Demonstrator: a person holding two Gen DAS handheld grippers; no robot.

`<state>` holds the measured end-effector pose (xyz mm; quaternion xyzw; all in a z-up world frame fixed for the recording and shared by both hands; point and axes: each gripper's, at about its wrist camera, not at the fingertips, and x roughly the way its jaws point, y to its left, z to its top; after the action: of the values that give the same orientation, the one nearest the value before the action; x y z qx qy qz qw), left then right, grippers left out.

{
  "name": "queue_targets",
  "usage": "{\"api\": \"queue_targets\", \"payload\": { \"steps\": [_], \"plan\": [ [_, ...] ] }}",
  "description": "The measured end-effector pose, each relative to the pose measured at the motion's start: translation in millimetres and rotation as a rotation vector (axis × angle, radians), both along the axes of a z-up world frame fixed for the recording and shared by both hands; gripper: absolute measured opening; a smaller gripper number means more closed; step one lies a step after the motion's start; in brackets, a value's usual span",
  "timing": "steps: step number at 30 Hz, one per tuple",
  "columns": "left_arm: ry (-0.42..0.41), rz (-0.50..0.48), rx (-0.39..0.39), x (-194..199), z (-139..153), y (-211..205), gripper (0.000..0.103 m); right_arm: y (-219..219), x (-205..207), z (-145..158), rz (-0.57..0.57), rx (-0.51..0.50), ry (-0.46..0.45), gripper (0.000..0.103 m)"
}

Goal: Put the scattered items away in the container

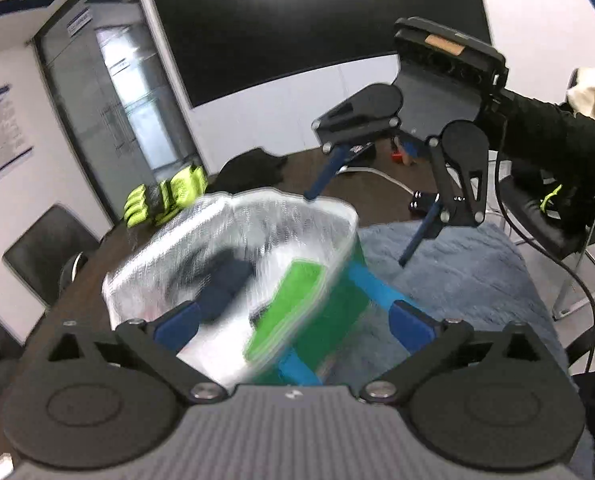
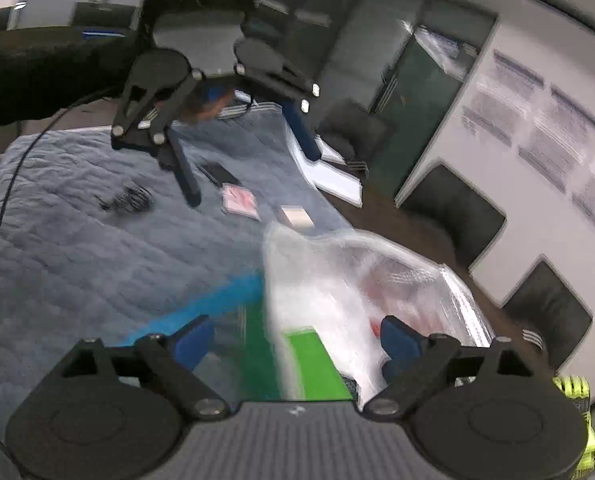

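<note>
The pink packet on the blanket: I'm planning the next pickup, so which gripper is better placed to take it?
Probably the left gripper: in the right wrist view it hangs open over the blanket, close by the pink packet. The right gripper, also open, is by the insulated bag.

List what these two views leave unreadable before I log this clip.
- Bag contents, left wrist view: motion blur; only dark shapes show.
- Red patch inside the bag, right wrist view: blurred, partly behind a right tool finger.
- Dark tangle on the blanket: too small to identify.
- Wall posters: text blurred.
</note>
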<state>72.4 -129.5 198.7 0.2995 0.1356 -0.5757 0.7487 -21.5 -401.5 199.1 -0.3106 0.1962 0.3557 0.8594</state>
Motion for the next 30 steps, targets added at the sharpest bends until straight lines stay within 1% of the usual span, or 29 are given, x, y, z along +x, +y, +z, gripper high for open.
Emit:
{"api": "queue_targets", "payload": {
  "steps": [2,4,7,8,10,11,12,13,14,15,17,18,20,21,23,24,26,27,29,30],
  "plan": [
    [0.008,0.114,-0.005,-16,-15,17,0.103,14,-12,-5,0.017,0.044,-0.017,0.09],
    [0.077,0.271,-0.032,-29,-38,33,0.103,29,-19,-11,0.019,0.111,-0.007,0.093],
    [0.193,0.5,-0.079,-51,-77,58,0.103,51,-27,-26,-0.026,0.211,0.0,0.094],
    [0.217,0.578,-0.079,-57,-88,65,0.103,58,-30,-32,-0.03,0.222,0.007,0.094],
    [0.259,0.727,-0.105,-69,-105,83,0.103,76,-39,-48,-0.025,0.229,0.021,0.097],
    [0.287,0.771,-0.111,-74,-112,92,0.103,85,-40,-57,-0.018,0.237,0.042,0.102],
    [0.336,0.812,-0.14,-75,-118,103,0.103,96,-41,-67,-0.023,0.247,0.076,0.103],
    [0.384,0.887,-0.175,-79,-125,115,0.103,105,-41,-77,-0.033,0.266,0.115,0.103],
    [0.405,0.981,-0.193,-83,-130,124,0.103,114,-38,-90,-0.056,0.284,0.158,0.103],
    [0.395,1.086,-0.218,-88,-133,134,0.103,124,-33,-102,-0.104,0.302,0.201,0.103],
    [0.329,1.238,-0.284,-100,-142,152,0.103,143,-24,-124,-0.248,0.323,0.254,0.103],
    [0.305,1.292,-0.303,-103,-147,158,0.103,151,-18,-134,-0.328,0.35,0.288,0.103],
    [0.293,1.412,-0.316,-104,-156,168,0.103,167,-12,-147,-0.431,0.383,0.331,0.103],
    [0.301,1.431,-0.318,-104,-160,169,0.103,174,-7,-152,-0.485,0.398,0.365,0.103],
    [0.318,1.402,-0.298,-104,-164,170,0.103,186,-8,-159,-0.565,0.43,0.397,0.103],
    [0.313,1.377,-0.277,-104,-167,166,0.103,193,-6,-161,-0.595,0.444,0.394,0.103],
    [0.311,1.357,-0.242,-102,-177,162,0.103,206,-14,-168,-0.63,0.447,0.357,0.103],
    [0.309,1.363,-0.235,-104,-183,165,0.103,214,-17,-171,-0.642,0.429,0.327,0.103],
    [0.298,1.375,-0.22,-104,-186,164,0.103,221,-23,-177,-0.666,0.411,0.266,0.103],
    [0.295,1.381,-0.218,-104,-188,164,0.103,225,-22,-179,-0.685,0.401,0.253,0.103]
  ]
}}
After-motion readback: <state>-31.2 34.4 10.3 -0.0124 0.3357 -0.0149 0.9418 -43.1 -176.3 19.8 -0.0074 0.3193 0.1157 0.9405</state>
